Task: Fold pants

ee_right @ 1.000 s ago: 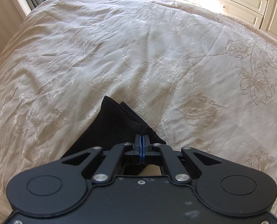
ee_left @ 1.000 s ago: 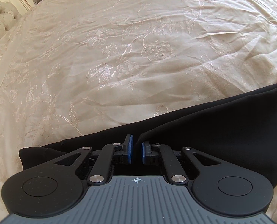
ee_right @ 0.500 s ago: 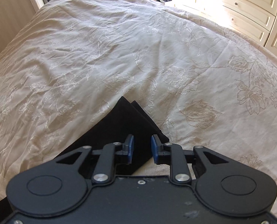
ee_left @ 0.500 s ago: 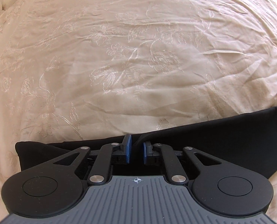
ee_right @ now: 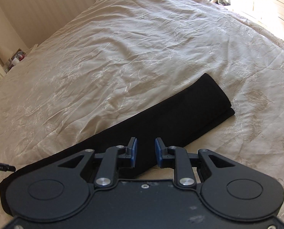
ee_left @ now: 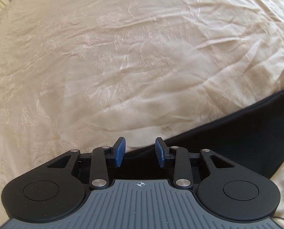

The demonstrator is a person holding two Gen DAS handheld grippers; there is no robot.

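The black pants [ee_right: 180, 112] lie flat on the cream bedspread [ee_right: 122, 47] as one long strip, legs stacked, with the cuff end at the right in the right wrist view. My right gripper [ee_right: 144, 152] hangs above the strip's near edge, open, with nothing between its blue pads [ee_right: 133, 150]. In the left wrist view the pants [ee_left: 237, 135] run from under the gripper to the right edge. My left gripper [ee_left: 140, 150] hovers over their far edge with its jaws opening; the cloth lies below the pads, not pinched.
The embroidered bedspread [ee_left: 122, 57] fills both views, wrinkled. A cream wardrobe with drawers [ee_right: 275, 3] stands beyond the bed's far right side. A bedside shelf with small items [ee_right: 14, 59] sits at the left. Part of the other gripper [ee_right: 2, 167] pokes in at the left edge.
Both grippers have let go of the pants and lifted away. The right jaws opened first, the left ones just now. The right view swung to show the whole strip laid flat.
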